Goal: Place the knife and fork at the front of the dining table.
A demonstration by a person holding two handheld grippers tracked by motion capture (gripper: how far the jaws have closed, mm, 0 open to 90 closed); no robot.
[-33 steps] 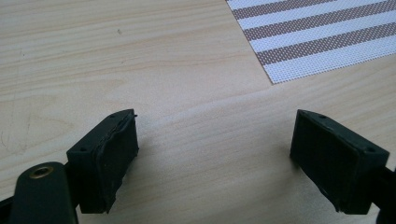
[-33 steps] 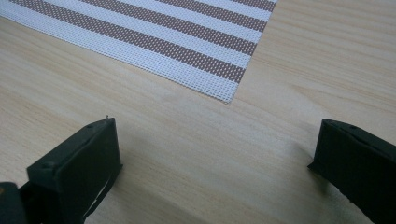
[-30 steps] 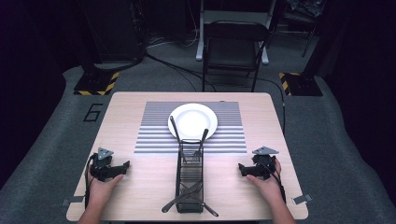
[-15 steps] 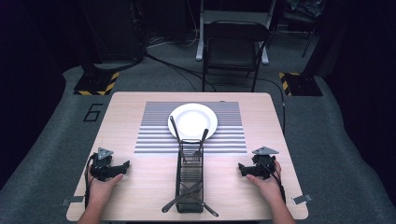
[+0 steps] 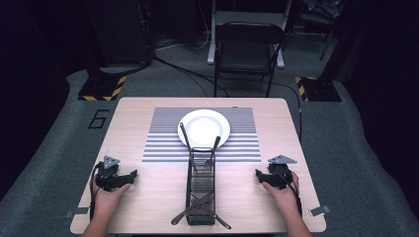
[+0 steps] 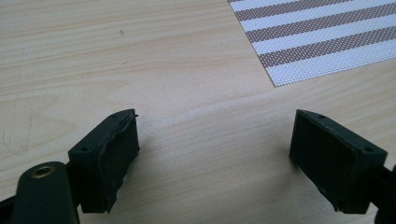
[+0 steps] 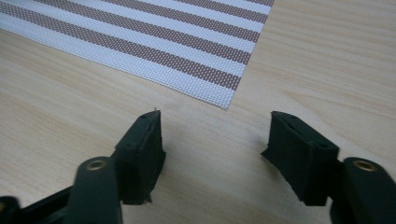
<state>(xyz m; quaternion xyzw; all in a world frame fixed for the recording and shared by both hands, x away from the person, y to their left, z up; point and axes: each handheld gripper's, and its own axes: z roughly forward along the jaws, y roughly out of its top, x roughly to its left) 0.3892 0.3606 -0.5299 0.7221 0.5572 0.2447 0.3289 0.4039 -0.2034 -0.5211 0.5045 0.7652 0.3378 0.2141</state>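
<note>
Both grippers are resting on the table [image 5: 148,197], jaws spread wide and holding nothing: left gripper [image 5: 129,177] at 8 o'clock, right gripper [image 5: 259,175] at 4 o'clock of the wire basket [image 5: 200,190]. Utensils inside are lying partly hidden; plate [image 5: 203,128] at 12 o'clock.

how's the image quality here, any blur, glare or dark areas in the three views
High view: the table is evenly lit and the white plate bright but not blown out, while the room behind falls into deep shadow. Left gripper view: the left tongs are soft and slightly blurred, the placemat weave sharper. Right gripper view: much the same, the right tongs casting faint shadows on the wood.
</note>
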